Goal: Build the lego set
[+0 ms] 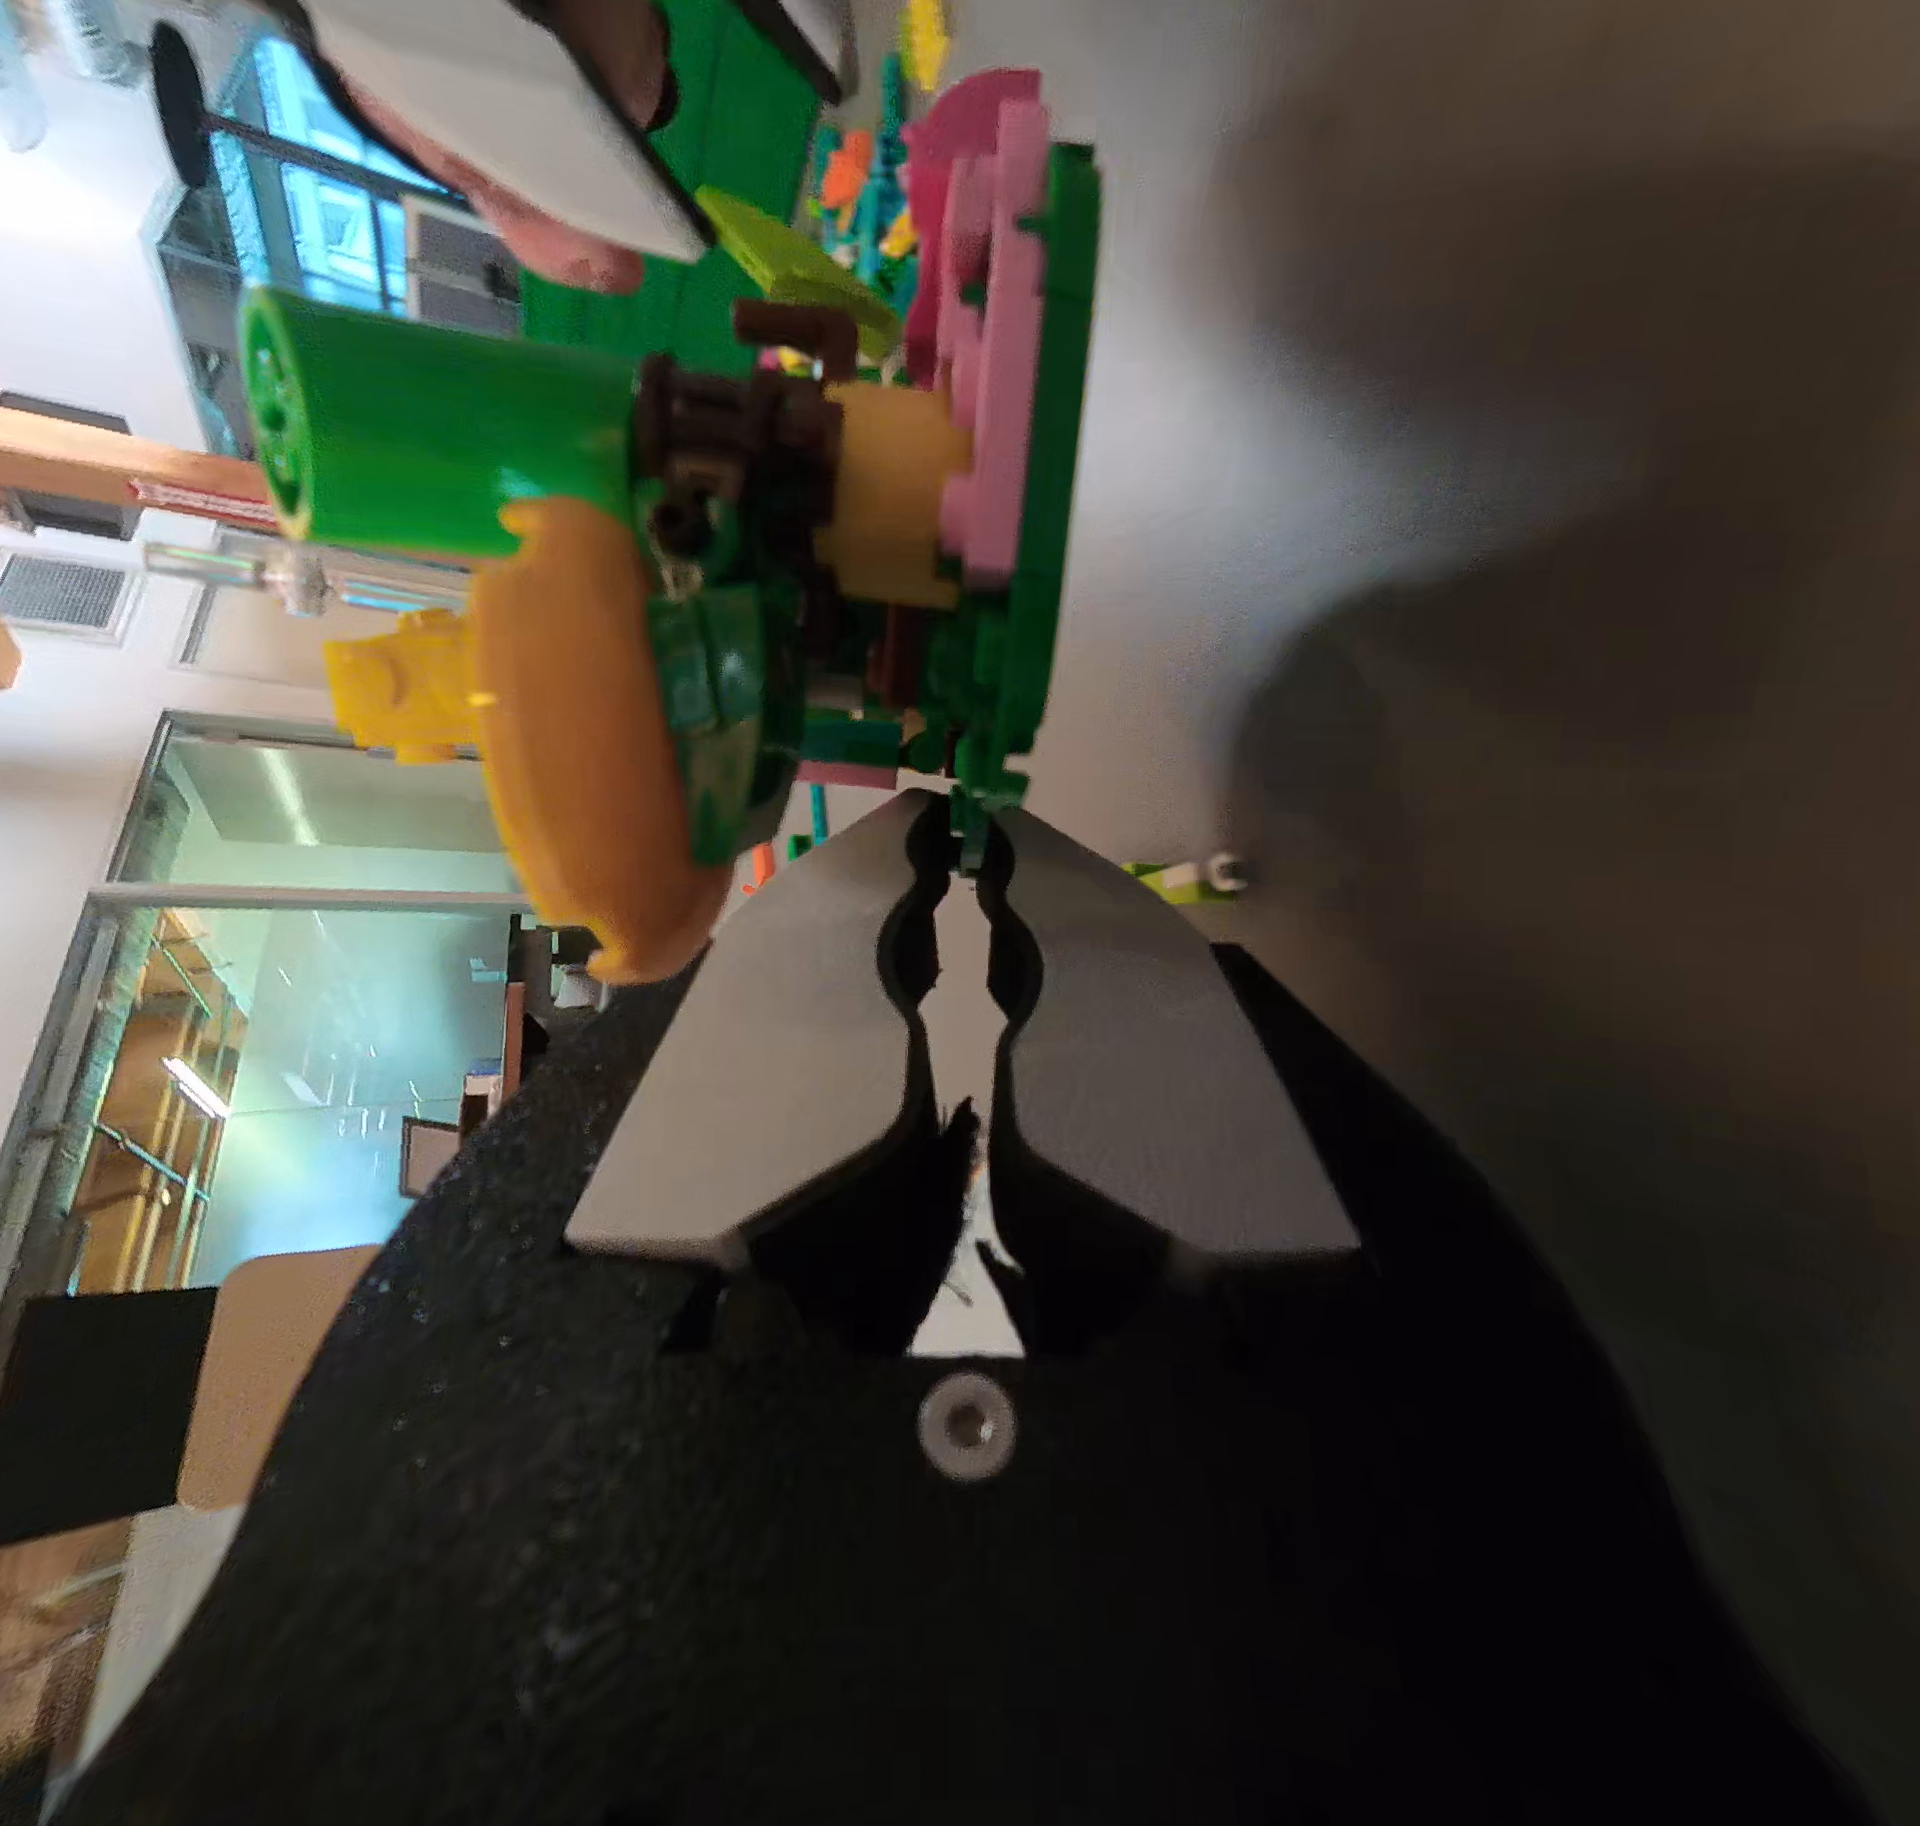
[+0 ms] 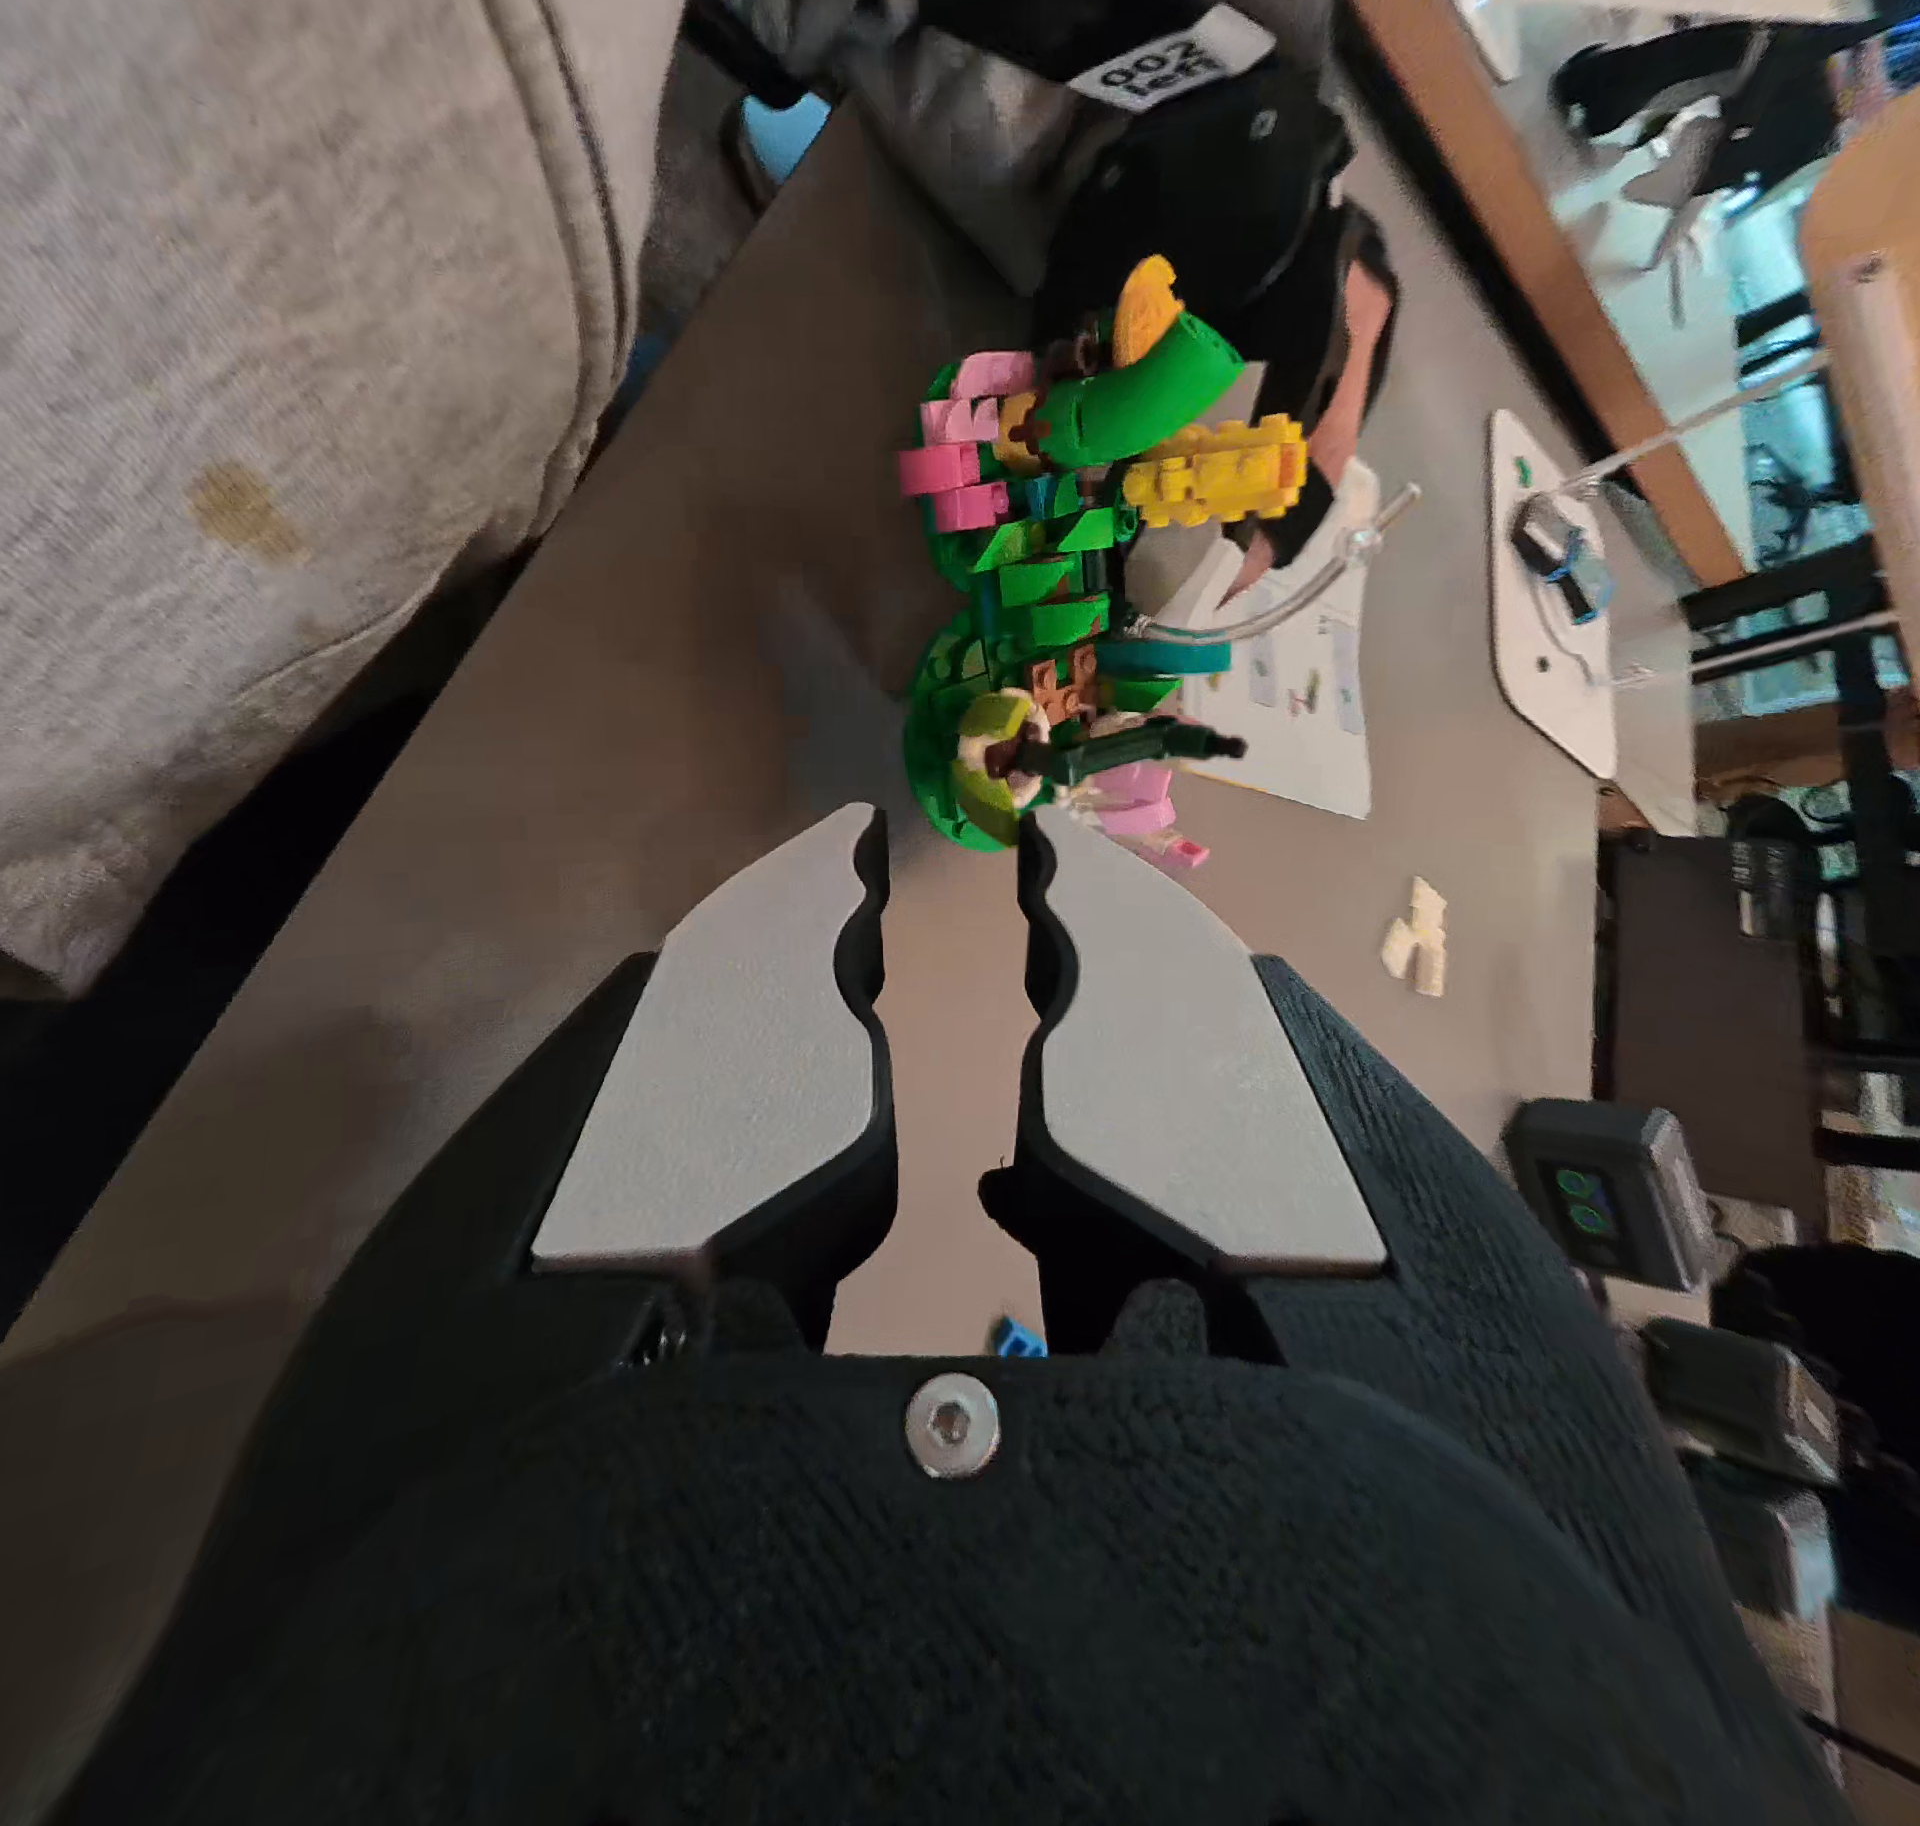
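Two grippers are in play, and only yours on the left has hold of anything. Your left gripper is pinched on the thin green base plate of the lego model, catching it by the near edge, with the fingertips almost meeting around the plate. From that camera the model stands out sideways from the plate: a green cylinder, an orange dish-shaped piece beside it, a yellow piece behind that, and pink bricks stacked against the plate. A second pair of grey fingers shows blurred at the upper left, close above the model.

Your right gripper is parted and holds nothing; the grey table shows through the gap. Its fingertips sit just beside the near end of the lego model, by the lime and green rounded part; whether they touch it you cannot tell. A white instruction sheet lies just past the model, and a small cream piece and a blue piece rest loose on the table.
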`<state>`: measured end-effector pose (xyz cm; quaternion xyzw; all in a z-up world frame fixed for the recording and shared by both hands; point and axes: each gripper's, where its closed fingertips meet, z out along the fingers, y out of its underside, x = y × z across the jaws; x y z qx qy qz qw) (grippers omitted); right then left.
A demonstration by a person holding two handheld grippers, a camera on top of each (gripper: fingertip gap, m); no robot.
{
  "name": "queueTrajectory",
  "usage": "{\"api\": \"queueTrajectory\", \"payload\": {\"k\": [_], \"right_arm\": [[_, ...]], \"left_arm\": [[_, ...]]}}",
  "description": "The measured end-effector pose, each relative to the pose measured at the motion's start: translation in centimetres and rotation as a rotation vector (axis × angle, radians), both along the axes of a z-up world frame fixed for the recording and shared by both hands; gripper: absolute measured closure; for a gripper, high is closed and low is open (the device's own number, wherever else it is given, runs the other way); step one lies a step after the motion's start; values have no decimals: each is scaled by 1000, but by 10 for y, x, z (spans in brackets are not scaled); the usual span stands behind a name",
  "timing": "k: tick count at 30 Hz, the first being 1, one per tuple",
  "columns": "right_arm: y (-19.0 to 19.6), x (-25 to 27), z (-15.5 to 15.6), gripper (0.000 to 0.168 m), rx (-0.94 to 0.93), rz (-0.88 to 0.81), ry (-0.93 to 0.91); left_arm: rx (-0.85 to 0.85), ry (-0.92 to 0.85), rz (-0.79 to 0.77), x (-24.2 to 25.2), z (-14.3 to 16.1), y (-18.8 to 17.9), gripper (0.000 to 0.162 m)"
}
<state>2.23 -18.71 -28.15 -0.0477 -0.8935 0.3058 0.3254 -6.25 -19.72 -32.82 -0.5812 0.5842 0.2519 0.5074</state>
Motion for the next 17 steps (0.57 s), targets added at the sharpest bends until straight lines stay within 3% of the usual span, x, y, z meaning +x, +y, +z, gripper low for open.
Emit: {"api": "queueTrajectory", "payload": {"k": [1,6,11,17], "right_arm": [[2,1,6,146,-13,-11,9],[11,-4,13,145,-39,-67,27],[-5,-29,-26,140,-102,-111,-100],[-12,-69,-56,135,-86,-119,-143]], "left_arm": [[9,-29,9,-3,4,1,157],[85,-156,98,-34,25,5,157],[204,-273,186,-69,50,4,158],[209,-301,204,-81,49,2,157]]}}
